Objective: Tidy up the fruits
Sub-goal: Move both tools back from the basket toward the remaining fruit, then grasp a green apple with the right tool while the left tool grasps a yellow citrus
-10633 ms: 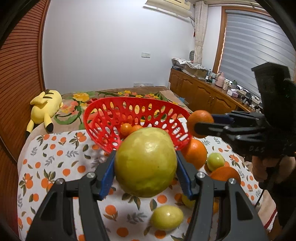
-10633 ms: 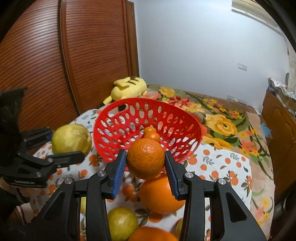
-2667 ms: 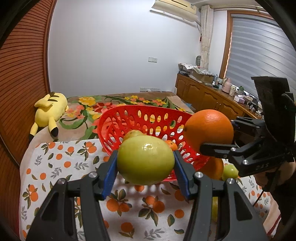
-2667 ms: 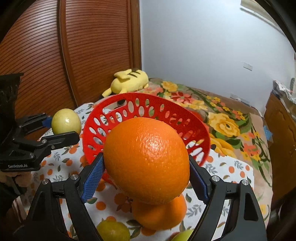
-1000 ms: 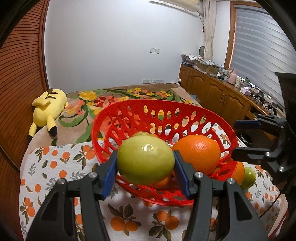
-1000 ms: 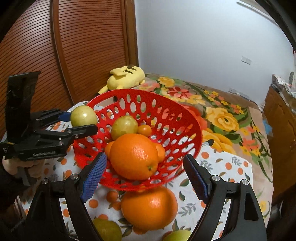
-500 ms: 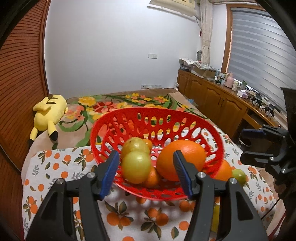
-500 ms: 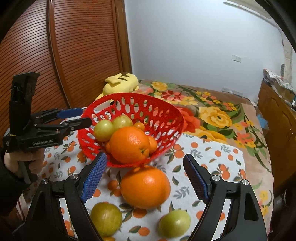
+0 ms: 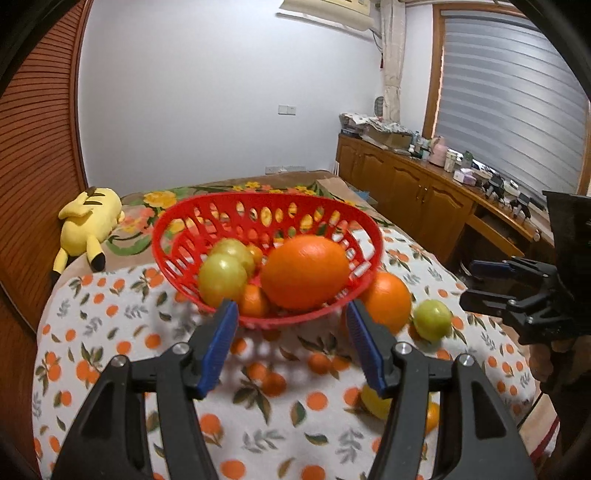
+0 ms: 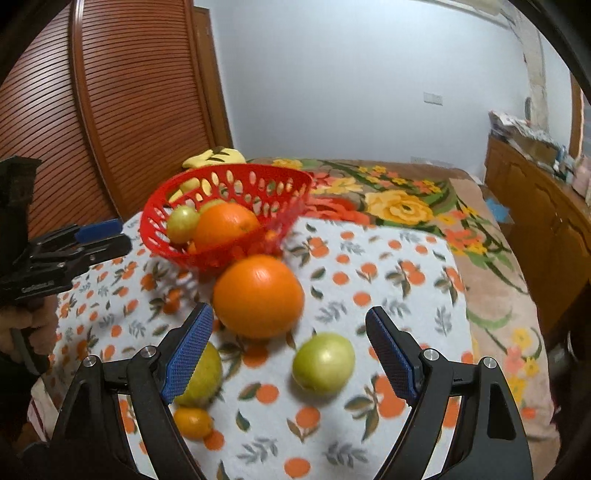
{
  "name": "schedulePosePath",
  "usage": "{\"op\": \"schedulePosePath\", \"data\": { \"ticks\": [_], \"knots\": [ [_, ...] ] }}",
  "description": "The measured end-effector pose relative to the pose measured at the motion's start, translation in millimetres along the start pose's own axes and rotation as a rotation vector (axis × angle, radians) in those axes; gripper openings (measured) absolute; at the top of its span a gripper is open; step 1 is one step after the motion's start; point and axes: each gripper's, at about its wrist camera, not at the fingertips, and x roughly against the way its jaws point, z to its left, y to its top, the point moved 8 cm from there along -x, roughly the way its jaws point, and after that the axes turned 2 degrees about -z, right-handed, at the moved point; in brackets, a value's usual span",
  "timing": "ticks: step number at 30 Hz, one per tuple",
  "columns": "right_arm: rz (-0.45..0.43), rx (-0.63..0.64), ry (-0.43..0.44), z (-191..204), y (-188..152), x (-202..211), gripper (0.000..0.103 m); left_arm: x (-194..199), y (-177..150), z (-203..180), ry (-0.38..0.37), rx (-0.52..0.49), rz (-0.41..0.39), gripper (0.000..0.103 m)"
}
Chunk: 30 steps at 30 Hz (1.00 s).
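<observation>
I am looking into a bedroom in a home. The cloth printed with oranges [image 9: 110, 354] lies over a bed with a flowered blanket [image 10: 406, 206], and a yellow plush toy [image 9: 88, 225] rests near the ribbed wooden wardrobe doors [image 10: 122, 103]. Along the far side I see a low wooden cabinet [image 9: 413, 188] cluttered with bottles and boxes, a window with a roller blind [image 9: 509, 96], a curtain [image 9: 391, 55] and 1 air conditioner [image 9: 325, 9] high on the white wall.

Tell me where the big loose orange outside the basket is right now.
In the right wrist view the big orange sits on the tablecloth just in front of the red basket, with a green fruit nearer the camera, to its right.
</observation>
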Motion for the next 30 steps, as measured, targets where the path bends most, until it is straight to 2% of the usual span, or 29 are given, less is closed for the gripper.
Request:
{"op": "schedulePosePath", "data": {
  "ticks": [6,15,23,30],
  "knots": [
    [0.029,-0.047,-0.013,-13,-28,-3,0.082,1,-20,-20,-0.021,-0.003,0.03,0.061],
    [0.074,-0.064,-0.019,-22,-42,-23,0.075,-18,-48,-40,-0.044,-0.01,0.097,0.061],
    [0.116,-0.073,-0.031,-27,-42,-41,0.064,-24,-52,-49,-0.06,-0.012,0.112,0.061],
    [0.154,-0.079,-0.034,-27,-47,-54,0.059,-29,-53,-60,-0.082,-0.015,0.122,0.061]
  ]
}}
